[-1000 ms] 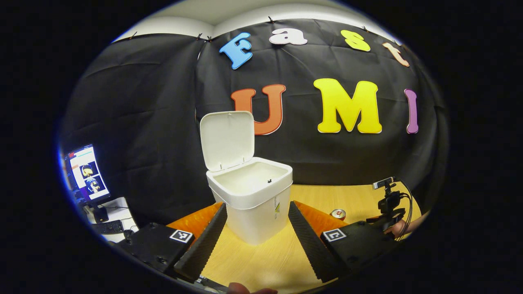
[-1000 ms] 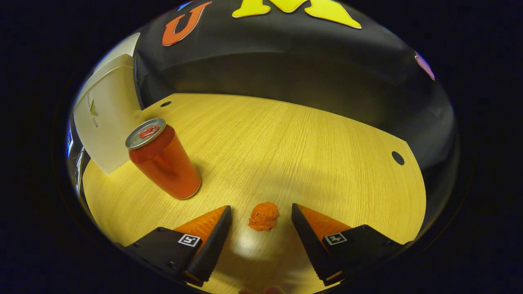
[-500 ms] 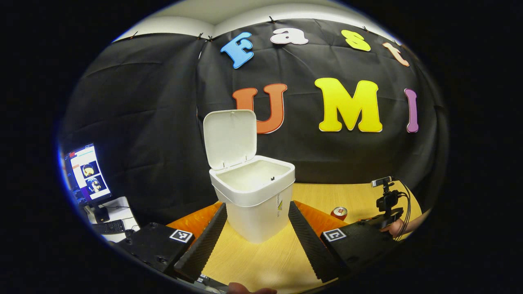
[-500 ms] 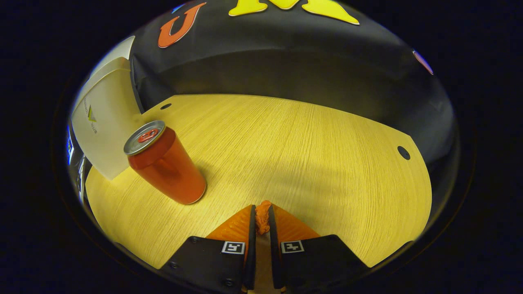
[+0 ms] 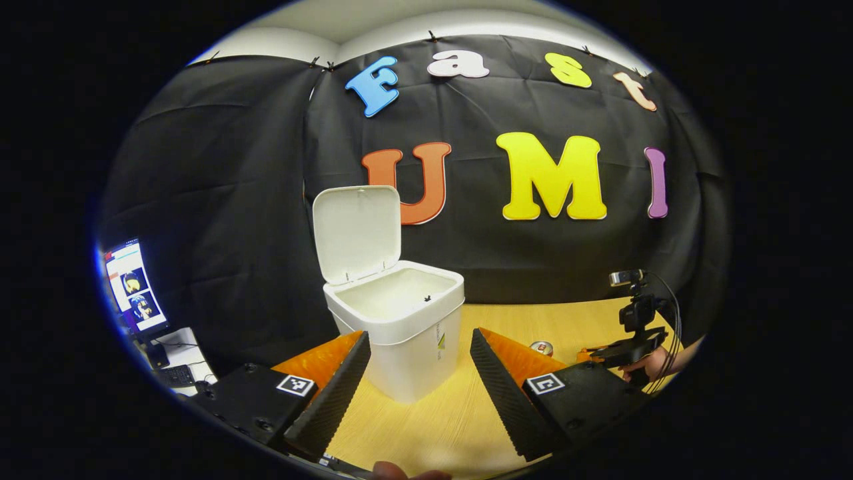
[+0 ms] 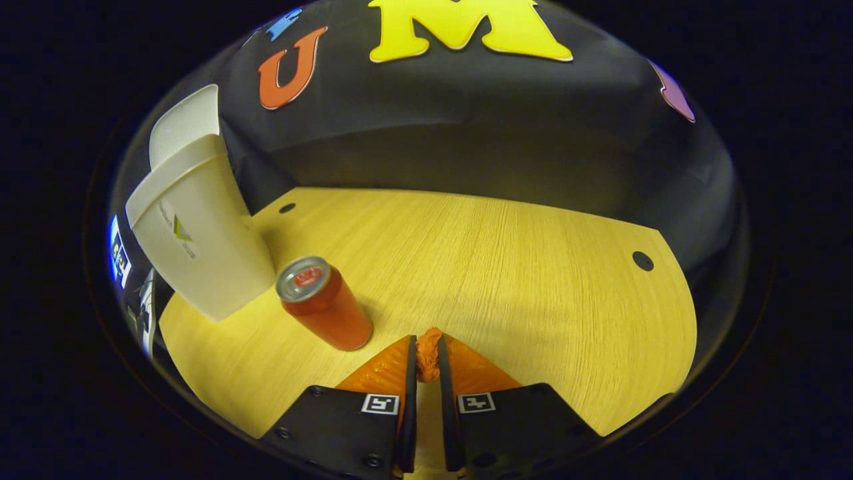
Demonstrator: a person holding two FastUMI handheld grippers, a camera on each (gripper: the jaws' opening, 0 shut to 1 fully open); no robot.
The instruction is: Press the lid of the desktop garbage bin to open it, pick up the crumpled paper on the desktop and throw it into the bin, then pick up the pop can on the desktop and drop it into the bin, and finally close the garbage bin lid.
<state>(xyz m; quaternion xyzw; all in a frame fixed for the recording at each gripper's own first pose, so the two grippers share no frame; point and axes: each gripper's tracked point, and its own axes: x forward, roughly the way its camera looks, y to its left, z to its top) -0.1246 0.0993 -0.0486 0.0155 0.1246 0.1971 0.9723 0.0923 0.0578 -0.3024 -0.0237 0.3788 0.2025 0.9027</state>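
Orange crumpled paper [image 6: 428, 352] sits pinched between both fingers of the right gripper [image 6: 426, 363], low in the centre of the right gripper view, above the wooden desktop [image 6: 520, 267]. Just left of it the pop can [image 6: 324, 312] stands upright, long axis vertical, top facing up, between the paper and the white garbage bin [image 6: 200, 253] at the left edge. In the left gripper view the left gripper [image 5: 420, 373] is spread wide, holding nothing, the bin between its 2 fingers farther off, lid [image 5: 356, 233] raised upright. A monitor [image 5: 133, 287] glows at lower left.
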